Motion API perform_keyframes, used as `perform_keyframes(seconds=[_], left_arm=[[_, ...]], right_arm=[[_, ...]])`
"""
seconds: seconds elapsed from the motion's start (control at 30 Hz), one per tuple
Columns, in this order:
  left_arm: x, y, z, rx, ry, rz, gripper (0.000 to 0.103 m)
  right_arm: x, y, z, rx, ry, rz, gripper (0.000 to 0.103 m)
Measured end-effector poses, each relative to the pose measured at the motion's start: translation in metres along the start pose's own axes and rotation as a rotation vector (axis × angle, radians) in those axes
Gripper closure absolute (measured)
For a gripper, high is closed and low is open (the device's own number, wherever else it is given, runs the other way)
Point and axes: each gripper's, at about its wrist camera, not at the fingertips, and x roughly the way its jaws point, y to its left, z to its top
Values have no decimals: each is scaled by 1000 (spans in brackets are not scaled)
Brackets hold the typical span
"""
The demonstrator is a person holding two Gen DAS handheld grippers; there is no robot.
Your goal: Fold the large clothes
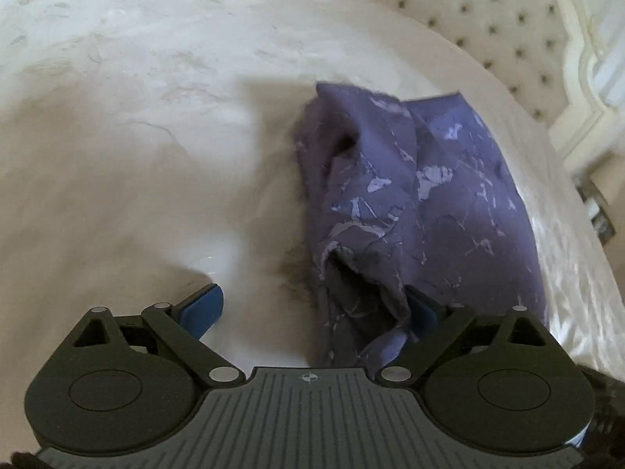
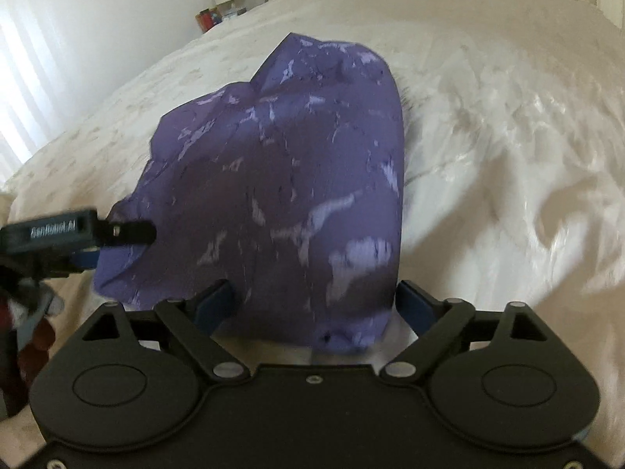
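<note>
Garment (image 2: 281, 179), purple with pale marbling, heaped in a loose mound on the bed (image 2: 508, 125), not yet flat and with no clean fold showing. Lies toward the near edge of the white cover, tufted headboard (image 1: 488, 19) beyond it, a cluttered nightstand (image 2: 218, 13) off at the far side. Bunched rather than spread, probably because both ends were gathered toward the middle; judged early in the fold, with smoothing still to do. Right gripper (image 2: 316, 305) low over the near hem, jaws spread wide, cloth lying between the blue pads without being pinched, so nothing held there. Placed that way, likely, for a fresh grasp on the hem or just after a release; cannot tell which. Left gripper (image 1: 312, 312) also wide open, one pad (image 1: 203, 306) over bare cover, the other tucked against a drooping fold at the garment's edge, not clamped on it. Seen from the right camera at the mound's left side, touching or nearly touching the cloth; blur leaves that unsettled. Loose, slippery-looking fabric, apt to slump when lifted.
</note>
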Motion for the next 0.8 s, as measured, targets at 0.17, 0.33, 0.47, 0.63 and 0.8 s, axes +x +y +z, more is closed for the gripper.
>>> perform_keyframes(seconds=[0.17, 0.33, 0.47, 0.63, 0.8], left_arm=[[-47, -19, -2, 119, -106, 46, 8], [-100, -32, -11, 155, -210, 37, 7], [-132, -56, -16, 209, -267, 46, 7], [-167, -84, -32, 258, -341, 85, 7], [-184, -96, -49, 262, -349, 99, 7]], right_arm=[[-24, 6, -3, 0, -40, -4, 8], [-63, 13, 3, 59, -146, 3, 1], [-92, 19, 7, 111, -172, 26, 1], [-115, 30, 1, 151, -161, 57, 1], [-134, 38, -13, 151, -183, 20, 1]])
